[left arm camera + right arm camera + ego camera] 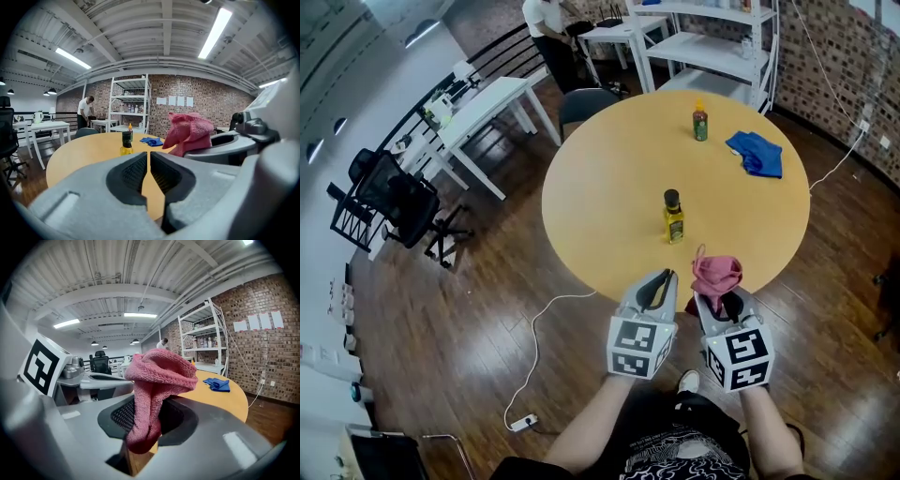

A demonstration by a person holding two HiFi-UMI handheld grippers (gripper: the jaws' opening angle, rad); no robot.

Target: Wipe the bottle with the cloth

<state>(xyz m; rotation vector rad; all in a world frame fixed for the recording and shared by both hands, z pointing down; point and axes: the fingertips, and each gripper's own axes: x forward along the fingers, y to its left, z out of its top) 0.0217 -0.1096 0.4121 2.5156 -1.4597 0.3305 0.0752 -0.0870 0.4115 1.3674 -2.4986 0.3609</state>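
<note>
A small bottle (674, 217) of yellow liquid with a black cap stands upright near the middle of the round wooden table (600, 187); the left gripper view has this bottle (126, 143) straight ahead. My right gripper (719, 296) is shut on a pink cloth (716, 274) at the table's near edge, and the cloth (157, 380) bunches up above the jaws. Beside it, my left gripper (661, 280) is shut with nothing between its jaws (148, 164). Both grippers are short of the bottle.
A second bottle (700, 123) with an orange cap stands at the table's far side, with a blue cloth (757, 153) to its right. A dark chair (581, 105), white shelving (712, 42) and white desks (483, 108) lie beyond. A cable (534, 356) trails on the floor.
</note>
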